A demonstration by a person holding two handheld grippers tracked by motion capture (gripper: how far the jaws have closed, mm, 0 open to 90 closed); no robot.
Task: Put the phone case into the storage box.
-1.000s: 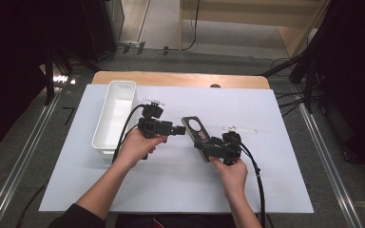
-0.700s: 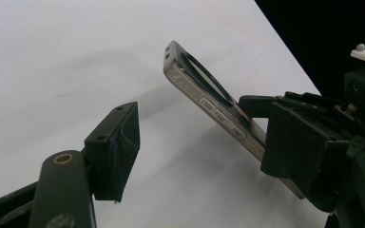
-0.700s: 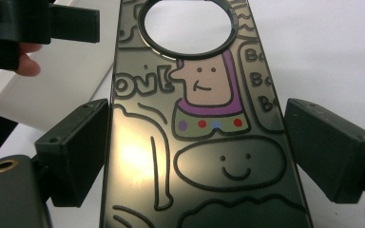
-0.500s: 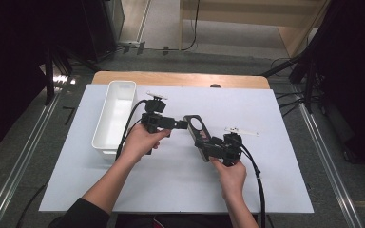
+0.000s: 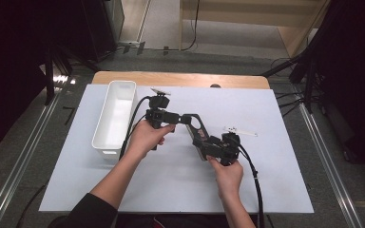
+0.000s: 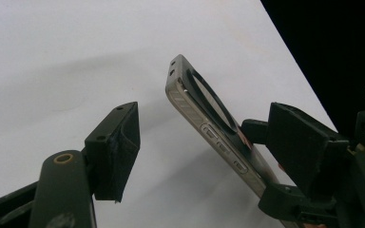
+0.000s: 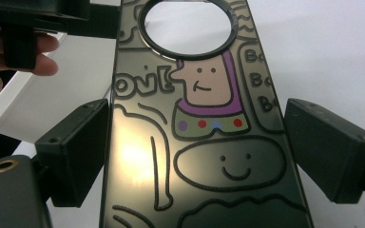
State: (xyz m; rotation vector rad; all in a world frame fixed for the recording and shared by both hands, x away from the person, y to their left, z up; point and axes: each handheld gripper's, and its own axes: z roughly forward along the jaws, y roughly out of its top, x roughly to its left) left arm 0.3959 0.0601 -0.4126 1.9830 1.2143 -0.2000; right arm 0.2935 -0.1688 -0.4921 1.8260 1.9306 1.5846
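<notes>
We hold the phone case clamped by its edges between the jaws of our right gripper, its ringed end reaching between the spread jaws of our left gripper, which touch neither face, the white bin beside them.

I see the phone case, cartoon side up, lying between my right gripper's jaws.

Glossy printed phone case with metallic edge, matt black plastic claw, smooth white tabletop.
</notes>
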